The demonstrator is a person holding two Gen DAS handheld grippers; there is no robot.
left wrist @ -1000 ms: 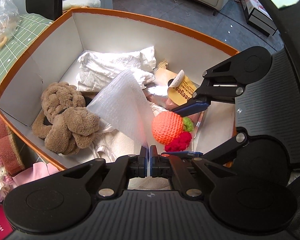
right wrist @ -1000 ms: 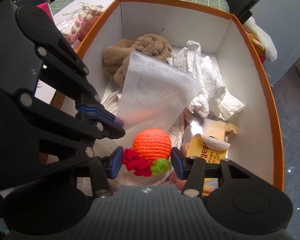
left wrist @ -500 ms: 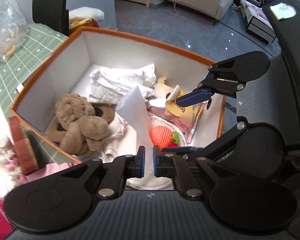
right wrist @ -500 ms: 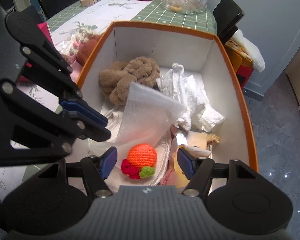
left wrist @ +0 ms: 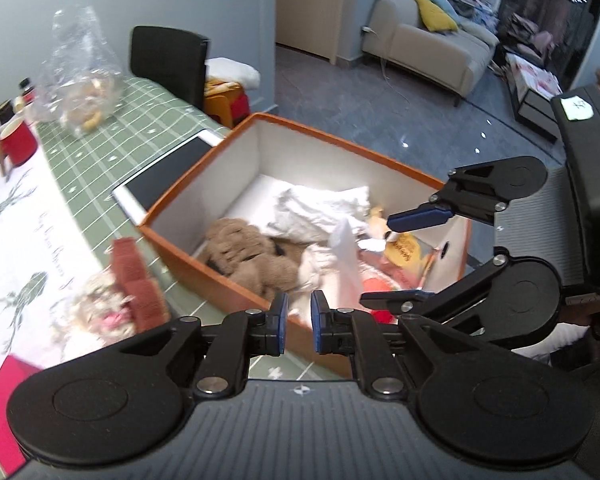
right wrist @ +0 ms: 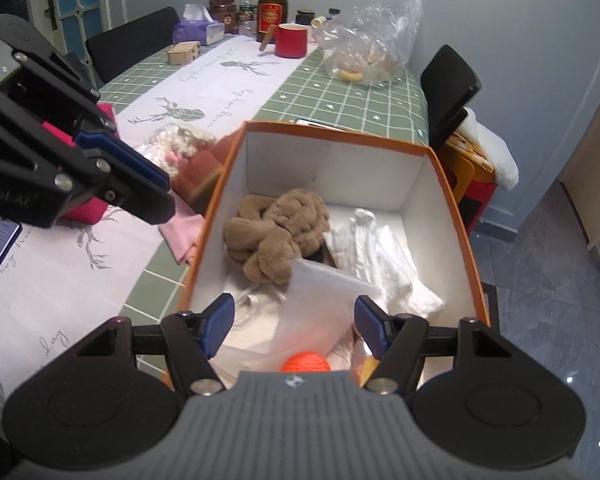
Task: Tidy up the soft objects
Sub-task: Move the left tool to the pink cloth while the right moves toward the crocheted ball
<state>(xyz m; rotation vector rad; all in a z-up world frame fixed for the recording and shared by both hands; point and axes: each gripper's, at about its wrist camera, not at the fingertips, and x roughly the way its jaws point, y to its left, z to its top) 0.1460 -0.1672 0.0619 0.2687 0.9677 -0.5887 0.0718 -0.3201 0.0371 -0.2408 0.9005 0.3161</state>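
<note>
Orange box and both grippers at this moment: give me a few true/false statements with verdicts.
1. The brown plush toy lies inside the orange box. True.
2. The right gripper is shut on the orange crochet ball. False: its fingers are spread wide and hold nothing; the ball lies in the box.
3. The left gripper holds the bubble wrap sheet. False: its fingers are slightly apart and hold nothing.
4. A red mug stands on the table. True.

Both tongs (left wrist: 297, 322) (right wrist: 291, 323) agape, empty.
</note>
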